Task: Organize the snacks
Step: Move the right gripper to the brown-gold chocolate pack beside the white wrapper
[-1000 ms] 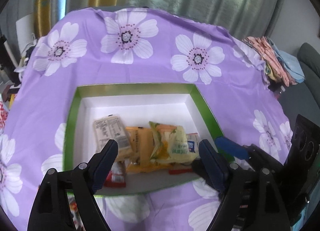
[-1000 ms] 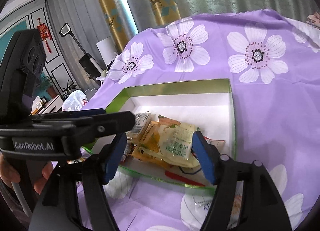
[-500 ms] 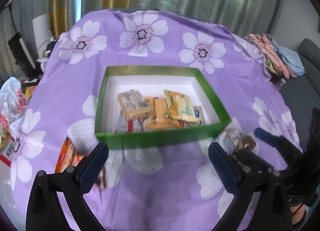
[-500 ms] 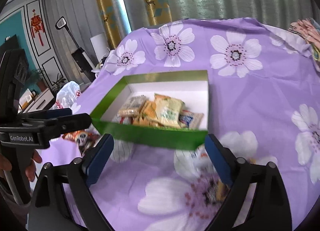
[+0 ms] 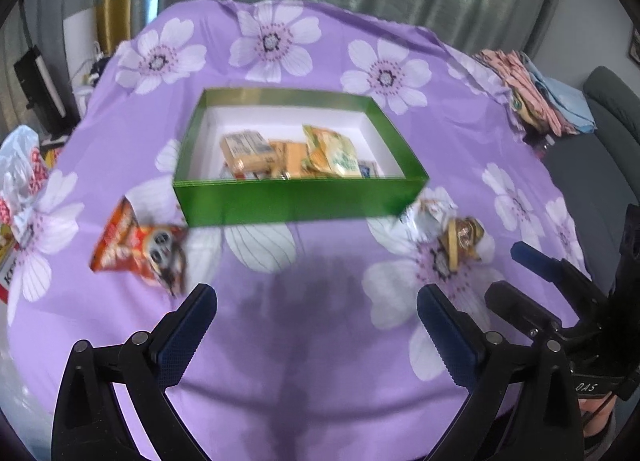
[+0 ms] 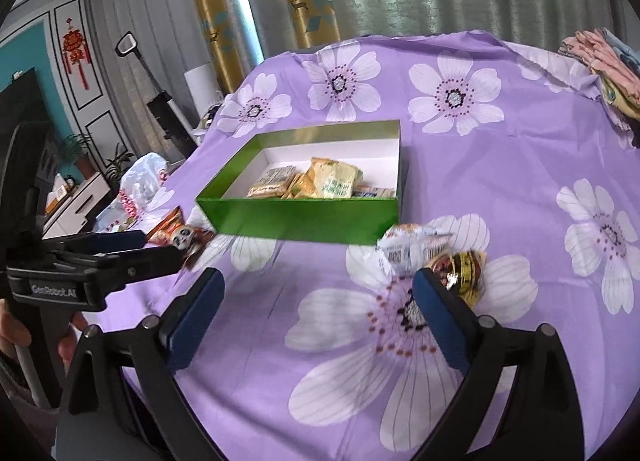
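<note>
Both tools, the left (image 5: 316,325) and the right (image 6: 316,301), have just opened wide, nothing between their jaws. Take the red packet (image 5: 138,247) left of the box (image 5: 300,201) squarely across its flat sides. Leave the two wrappers (image 6: 434,257) at the box's right corner to the right tool.

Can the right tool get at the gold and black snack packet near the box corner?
Probably yes. The right tool stands open and empty, and the gold and black packet lies on bare cloth just beyond its right finger; only a white packet touches it.
</note>
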### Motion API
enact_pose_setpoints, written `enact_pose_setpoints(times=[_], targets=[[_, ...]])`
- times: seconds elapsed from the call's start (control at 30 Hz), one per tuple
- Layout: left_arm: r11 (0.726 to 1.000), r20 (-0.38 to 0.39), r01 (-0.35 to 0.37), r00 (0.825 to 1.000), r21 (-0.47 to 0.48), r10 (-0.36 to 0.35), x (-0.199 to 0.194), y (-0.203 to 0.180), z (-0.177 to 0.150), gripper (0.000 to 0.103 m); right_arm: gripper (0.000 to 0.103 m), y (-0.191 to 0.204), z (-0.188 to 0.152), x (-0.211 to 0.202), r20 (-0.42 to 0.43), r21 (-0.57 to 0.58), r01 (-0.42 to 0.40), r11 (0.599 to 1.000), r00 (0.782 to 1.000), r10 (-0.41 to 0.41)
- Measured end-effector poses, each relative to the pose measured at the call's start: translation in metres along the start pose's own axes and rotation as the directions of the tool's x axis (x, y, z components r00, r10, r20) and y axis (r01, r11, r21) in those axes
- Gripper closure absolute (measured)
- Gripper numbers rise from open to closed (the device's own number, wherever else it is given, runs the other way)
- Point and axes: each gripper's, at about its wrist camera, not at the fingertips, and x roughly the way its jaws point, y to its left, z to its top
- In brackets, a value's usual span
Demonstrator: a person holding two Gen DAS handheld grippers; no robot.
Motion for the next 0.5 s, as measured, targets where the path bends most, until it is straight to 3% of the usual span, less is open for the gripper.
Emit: enact_pose_setpoints(times=[0.17,0.5], targets=[[0.997,-0.053,0.072,0.996,0.023,-0.071,0.011,-0.012,-0.019,0.003,0.007,-0.014,-0.021,-0.009,-0.032,0.001,-0.065,0.998,0.997,0.065],[0.976,-0.12,0.218,0.969,-0.015,-0.218,0.036,-0.034,-0.028,0.003,0.007,-0.054,-0.04,-0.01,-0.042,0.059,0.0,0.998,0.999,0.003]])
